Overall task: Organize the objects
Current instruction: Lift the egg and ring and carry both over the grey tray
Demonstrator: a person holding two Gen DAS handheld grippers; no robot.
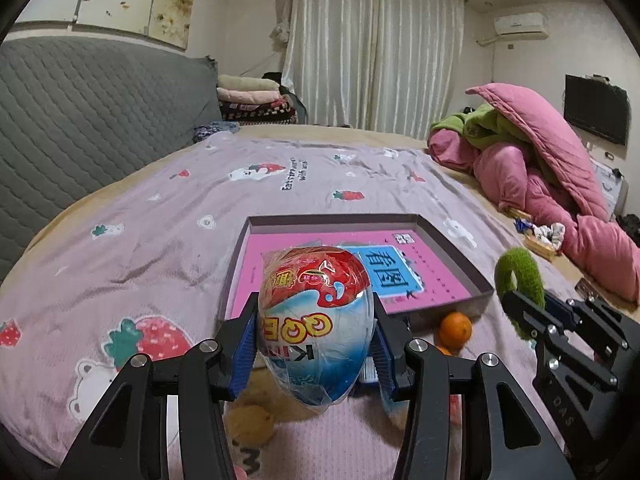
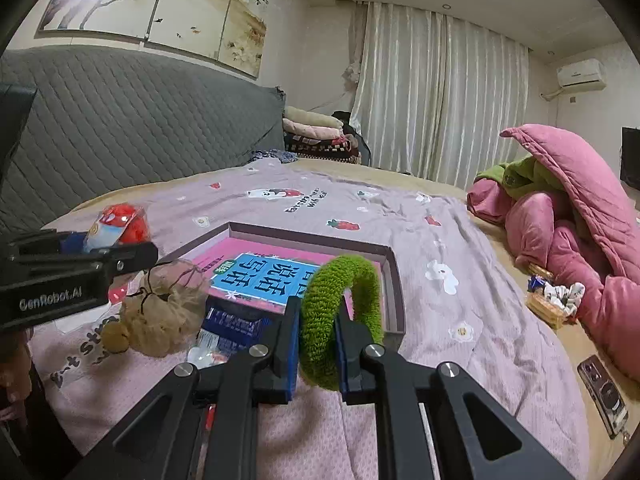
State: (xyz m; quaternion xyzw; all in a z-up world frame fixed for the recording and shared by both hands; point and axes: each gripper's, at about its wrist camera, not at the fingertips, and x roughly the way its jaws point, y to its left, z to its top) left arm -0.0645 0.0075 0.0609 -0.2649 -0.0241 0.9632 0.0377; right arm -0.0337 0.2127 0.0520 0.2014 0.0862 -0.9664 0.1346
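Observation:
My left gripper (image 1: 316,320) is shut on a red, white and blue toy egg (image 1: 316,320) wrapped in plastic, held above the bed in front of the box; the egg also shows in the right wrist view (image 2: 120,226). My right gripper (image 2: 318,332) is shut on a fuzzy green ring (image 2: 340,312), held near the box's front right corner; the ring also shows in the left wrist view (image 1: 520,292). A shallow grey box (image 1: 452,246) holding a pink and blue book (image 1: 396,272) lies on the bed. The box (image 2: 394,280) and book (image 2: 260,280) also show in the right wrist view.
An orange (image 1: 454,330) lies by the box front. A yellow fruit (image 1: 250,424), a brown scrunchie (image 2: 164,308) and a blue packet (image 2: 232,324) lie on a pink mat. Pink quilts (image 2: 580,220), a snack basket (image 2: 552,300) and a phone (image 2: 604,392) are at the right.

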